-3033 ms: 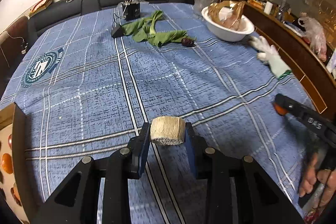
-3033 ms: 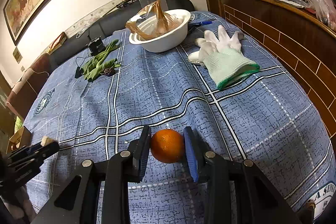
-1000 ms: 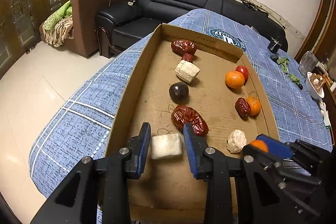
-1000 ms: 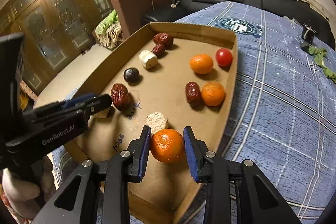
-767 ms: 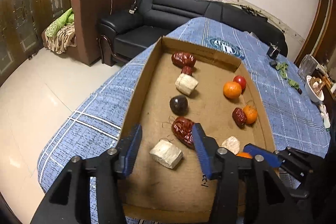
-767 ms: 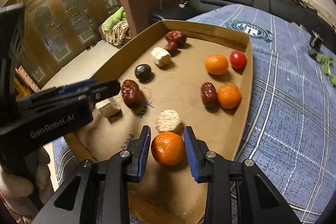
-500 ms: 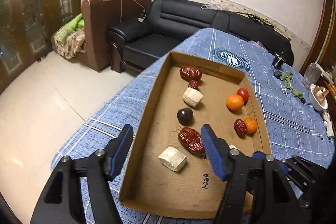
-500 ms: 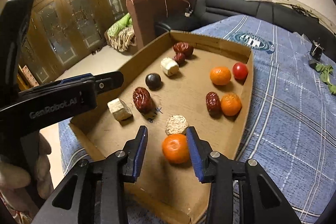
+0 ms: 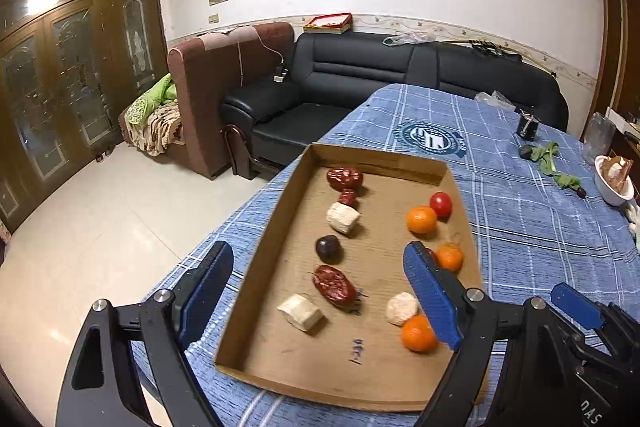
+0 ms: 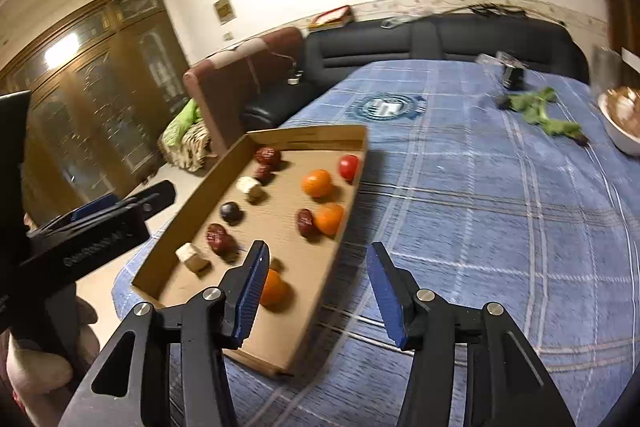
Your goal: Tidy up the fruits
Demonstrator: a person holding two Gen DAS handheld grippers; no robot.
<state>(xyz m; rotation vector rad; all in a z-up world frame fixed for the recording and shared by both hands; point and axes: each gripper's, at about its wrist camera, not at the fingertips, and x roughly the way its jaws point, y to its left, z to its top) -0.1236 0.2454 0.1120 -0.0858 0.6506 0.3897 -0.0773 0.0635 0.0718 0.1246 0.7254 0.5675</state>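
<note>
Left gripper [image 9: 318,301] fingers [image 9: 430,297] spread wide above cardboard tray [image 9: 256,259], fruits inside, orange [image 9: 418,333] nearest.

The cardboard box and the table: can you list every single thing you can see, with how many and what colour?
cardboard box: one, brown, on the table's near corner
oranges: three, orange, right side of the box
tomato: one, red, far right in the box
red dates: four, dark red, three along the left row, one beside the middle orange
dark round fruit: one, nearly black, left row
pale chunks: three, off-white, in the box
tablecloth: one, blue check
green leaves: one bunch, far side
bowl: one, white, far right
sofa: one, black, behind the table
left gripper: jaws open, empty
right gripper: jaws open, empty
</note>
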